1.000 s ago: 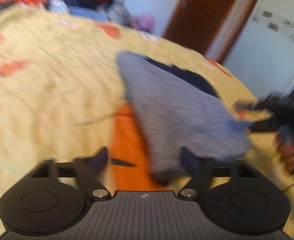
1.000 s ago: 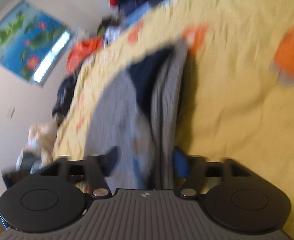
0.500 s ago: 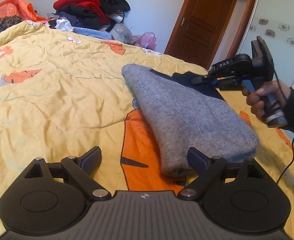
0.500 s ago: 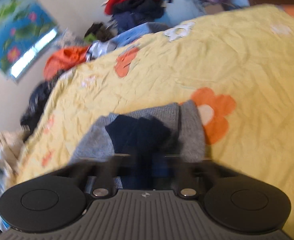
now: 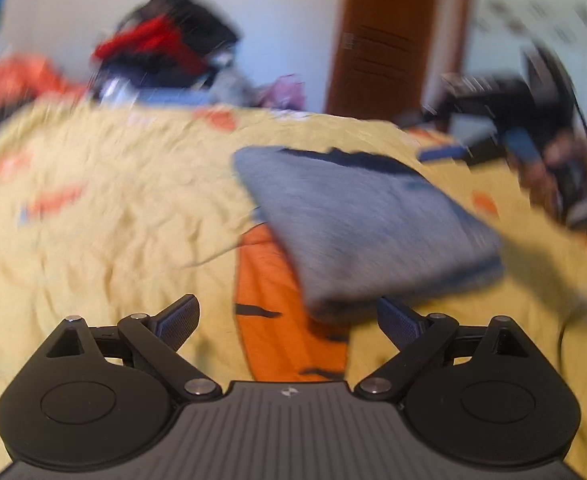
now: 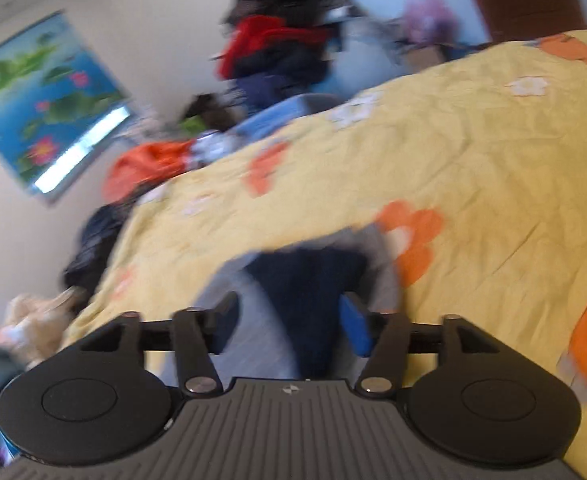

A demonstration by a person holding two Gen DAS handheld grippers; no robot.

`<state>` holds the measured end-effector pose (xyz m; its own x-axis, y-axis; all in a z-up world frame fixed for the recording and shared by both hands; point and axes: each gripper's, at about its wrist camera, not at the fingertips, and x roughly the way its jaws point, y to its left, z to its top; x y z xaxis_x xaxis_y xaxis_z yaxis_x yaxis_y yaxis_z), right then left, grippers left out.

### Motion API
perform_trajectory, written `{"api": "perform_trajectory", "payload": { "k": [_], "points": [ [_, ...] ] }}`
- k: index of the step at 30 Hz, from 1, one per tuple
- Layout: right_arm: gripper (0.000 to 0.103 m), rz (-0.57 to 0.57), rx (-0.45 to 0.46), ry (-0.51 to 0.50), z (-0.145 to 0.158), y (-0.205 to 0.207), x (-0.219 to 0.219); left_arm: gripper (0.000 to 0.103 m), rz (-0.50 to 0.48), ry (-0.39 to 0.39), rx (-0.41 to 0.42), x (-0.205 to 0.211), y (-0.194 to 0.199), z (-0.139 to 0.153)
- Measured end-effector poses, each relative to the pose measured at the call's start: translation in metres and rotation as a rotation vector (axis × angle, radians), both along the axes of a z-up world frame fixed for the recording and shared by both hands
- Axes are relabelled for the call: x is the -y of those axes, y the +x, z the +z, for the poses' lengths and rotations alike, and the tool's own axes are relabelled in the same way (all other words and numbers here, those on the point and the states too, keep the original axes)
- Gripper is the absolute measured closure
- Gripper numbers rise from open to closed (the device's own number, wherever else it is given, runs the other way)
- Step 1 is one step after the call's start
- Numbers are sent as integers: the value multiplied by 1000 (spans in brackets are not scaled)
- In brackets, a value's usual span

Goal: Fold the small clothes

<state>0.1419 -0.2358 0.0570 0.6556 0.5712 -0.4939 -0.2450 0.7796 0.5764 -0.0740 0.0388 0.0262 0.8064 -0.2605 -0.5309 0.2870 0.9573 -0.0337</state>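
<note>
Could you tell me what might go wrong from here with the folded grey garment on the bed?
1. The left gripper stands open right at the near edge of the grey garment; a finger could snag that edge and undo the fold.
2. The right gripper, open, sits just above the garment's dark inner layer; a careless pull-away might drag it out.
3. Both views are blurred, so fast motion may ruffle the yellow bedspread beneath.

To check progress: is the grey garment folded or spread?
Folded: the grey garment lies as a compact thick bundle with a rounded doubled edge on the yellow bedspread.
</note>
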Motion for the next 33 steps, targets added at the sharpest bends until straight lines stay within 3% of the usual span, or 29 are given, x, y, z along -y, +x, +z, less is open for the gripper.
{"api": "perform_trajectory", "payload": {
  "k": [2,4,6,10,13,14,15,17,21,27,29,31,33],
  "points": [
    [37,52,15,-34,-1,-18,-13,7,-13,124,11,19,-2,-5],
    [37,107,10,-69,-4,-28,-27,16,16,179,7,27,3,-8],
    [37,143,18,-118,-11,-34,-41,37,69,184,-4,27,13,-8],
    [35,155,-9,-139,-30,-33,-51,43,83,225,-10,30,24,-7],
    [28,149,-14,-72,-37,-34,-46,43,78,216,23,40,24,-3],
    [28,147,-18,-52,-39,-34,-44,49,82,203,41,44,26,-1],
    [28,147,-18,-45,-40,-35,-43,69,92,197,51,48,28,-1],
    [28,160,-5,-56,-42,-37,-43,93,127,221,2,53,38,-6],
    [38,181,13,-108,-43,-41,-44,96,140,218,-23,38,32,-15],
    [38,182,23,-91,-44,-43,-41,93,93,218,-25,41,20,-3],
    [34,170,2,-99,-33,-41,-40,92,9,178,-11,38,5,11],
    [18,122,2,-57,-19,-38,-34,92,-62,110,22,36,-6,24],
    [5,46,73,-4,-5,-32,-29,88,-82,68,66,45,-2,33]
  ]
}}
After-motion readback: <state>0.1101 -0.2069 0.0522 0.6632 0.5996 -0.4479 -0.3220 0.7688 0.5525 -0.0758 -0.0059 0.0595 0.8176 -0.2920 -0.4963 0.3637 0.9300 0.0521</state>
